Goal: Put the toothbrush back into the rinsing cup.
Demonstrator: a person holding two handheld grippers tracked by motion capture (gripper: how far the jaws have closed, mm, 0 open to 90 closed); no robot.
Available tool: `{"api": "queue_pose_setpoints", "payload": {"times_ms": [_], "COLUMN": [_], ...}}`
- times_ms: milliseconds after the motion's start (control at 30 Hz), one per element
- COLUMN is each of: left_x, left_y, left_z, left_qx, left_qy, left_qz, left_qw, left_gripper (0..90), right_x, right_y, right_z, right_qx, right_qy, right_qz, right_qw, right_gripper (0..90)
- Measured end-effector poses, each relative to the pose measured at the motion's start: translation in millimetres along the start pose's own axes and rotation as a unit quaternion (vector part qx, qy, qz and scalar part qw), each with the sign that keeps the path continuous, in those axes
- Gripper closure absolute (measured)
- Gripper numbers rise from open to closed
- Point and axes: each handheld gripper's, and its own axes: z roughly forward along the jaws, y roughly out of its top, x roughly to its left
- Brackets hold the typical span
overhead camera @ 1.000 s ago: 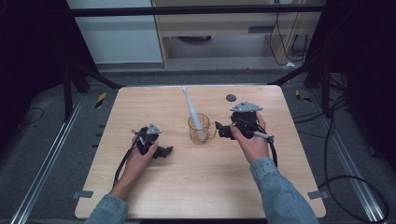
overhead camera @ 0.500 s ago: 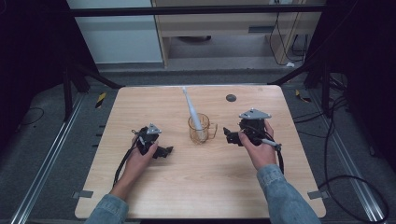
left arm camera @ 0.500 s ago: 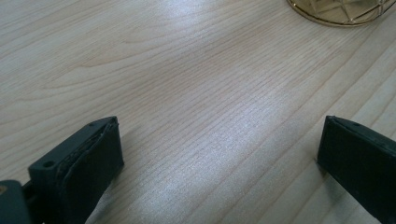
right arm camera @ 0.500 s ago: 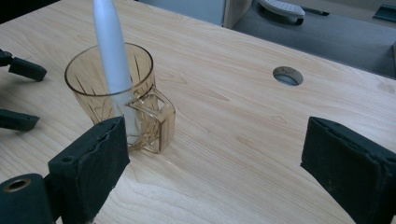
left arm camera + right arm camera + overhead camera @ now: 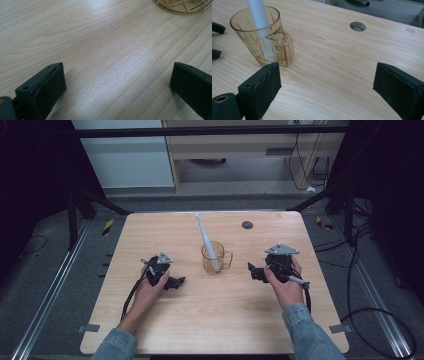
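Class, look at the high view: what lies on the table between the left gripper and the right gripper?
The amber glass cup with a white toothbrush leaning in it stands between the left gripper and right gripper, touching neither.

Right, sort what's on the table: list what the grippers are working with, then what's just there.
In play:
amber cup
white toothbrush standing in it
left gripper, open
right gripper, open, nearest the cup

Just there:
round hole in the table
floor cables
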Motion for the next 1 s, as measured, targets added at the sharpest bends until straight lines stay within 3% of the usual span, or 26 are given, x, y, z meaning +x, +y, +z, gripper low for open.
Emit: {"api": "queue_pose_setpoints", "payload": {"times_ms": [400, 1000], "left_x": [0.3, 0.1], "left_y": [0.1, 0.0], "left_z": [0.0, 0.0], "left_qx": [0.0, 0.0], "left_qy": [0.0, 0.0], "left_qz": [0.002, 0.0], "left_qw": [1.0, 1.0], "left_gripper": [0.0, 0.0], "right_x": [-18.7, -56.7], "right_y": [-21.9, -45.5], "right_z": [9.0, 28.9], "right_qx": [0.024, 0.055], "right_qy": [-0.02, -0.073], "right_qz": [0.013, 0.045], "right_qw": [0.9994, 0.9947], "right_gripper": [8.6, 8.7]}}
